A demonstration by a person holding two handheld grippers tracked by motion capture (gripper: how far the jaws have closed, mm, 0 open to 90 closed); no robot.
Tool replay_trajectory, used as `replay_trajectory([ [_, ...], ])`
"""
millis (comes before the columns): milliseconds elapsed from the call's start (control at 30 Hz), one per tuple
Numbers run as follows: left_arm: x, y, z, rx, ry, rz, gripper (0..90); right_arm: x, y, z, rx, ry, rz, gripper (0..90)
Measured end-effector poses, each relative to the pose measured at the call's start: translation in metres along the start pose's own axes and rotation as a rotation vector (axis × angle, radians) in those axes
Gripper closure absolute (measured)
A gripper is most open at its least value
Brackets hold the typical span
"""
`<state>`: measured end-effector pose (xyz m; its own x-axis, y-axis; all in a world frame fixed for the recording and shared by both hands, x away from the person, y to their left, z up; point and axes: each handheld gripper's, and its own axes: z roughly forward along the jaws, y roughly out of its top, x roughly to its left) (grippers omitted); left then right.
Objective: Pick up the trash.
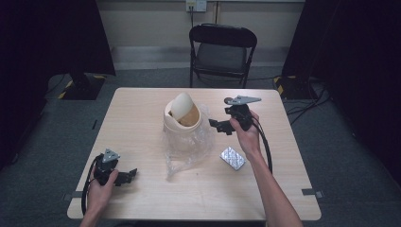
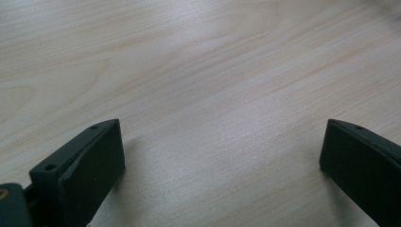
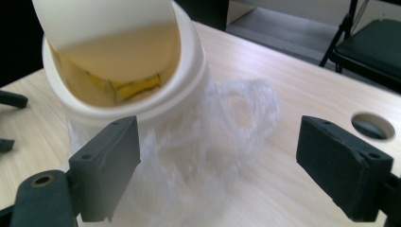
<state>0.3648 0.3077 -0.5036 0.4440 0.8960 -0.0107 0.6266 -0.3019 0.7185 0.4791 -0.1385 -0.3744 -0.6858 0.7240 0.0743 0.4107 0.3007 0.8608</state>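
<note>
A small cream bin (image 1: 182, 119) with a swing lid stands near the middle of the table (image 1: 142, 104), wrapped loosely in a clear plastic bag (image 1: 182, 156) that spills from its base toward the person's side. The right gripper (image 1: 218, 126) hovers just to the right of the bin, at about rim height, its jaws spread wide and holding nothing; in the right gripper view the bin (image 3: 127, 71) sits ahead and to the left, its lid tipped back over something yellow inside, with the crumpled bag (image 3: 222, 127) between the jaws. The left gripper (image 1: 132, 174) rests low on the table well to the left of the bin and nearer the person, jaws likewise wide apart and empty over bare wood (image 2: 213, 94). A silvery blister pack (image 1: 232, 158) lies to the right of the bin, near the person's right wrist. The step in hand looks like an approach to the bag; the next move probably calls for lowering the right jaws around a fold of film and closing gently, since the thin plastic could slip.
</note>
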Motion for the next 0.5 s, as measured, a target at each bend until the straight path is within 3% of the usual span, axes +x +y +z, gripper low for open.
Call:
replay_trajectory([
  [267,0.0,0.0,0.0,-0.001,0.001,0.0,0.4,-0.007,-0.041,-0.014,0.04,-0.015,0.032,13.7],
  [433,0.0,0.0,0.0,-0.001,0.001,0.0,0.3,-0.014,-0.083,-0.024,0.107,-0.032,0.064,13.8],
  [500,0.0,0.0,0.0,-0.001,0.001,-0.001,0.3,-0.015,-0.089,-0.025,0.116,-0.034,0.074,13.8],
])
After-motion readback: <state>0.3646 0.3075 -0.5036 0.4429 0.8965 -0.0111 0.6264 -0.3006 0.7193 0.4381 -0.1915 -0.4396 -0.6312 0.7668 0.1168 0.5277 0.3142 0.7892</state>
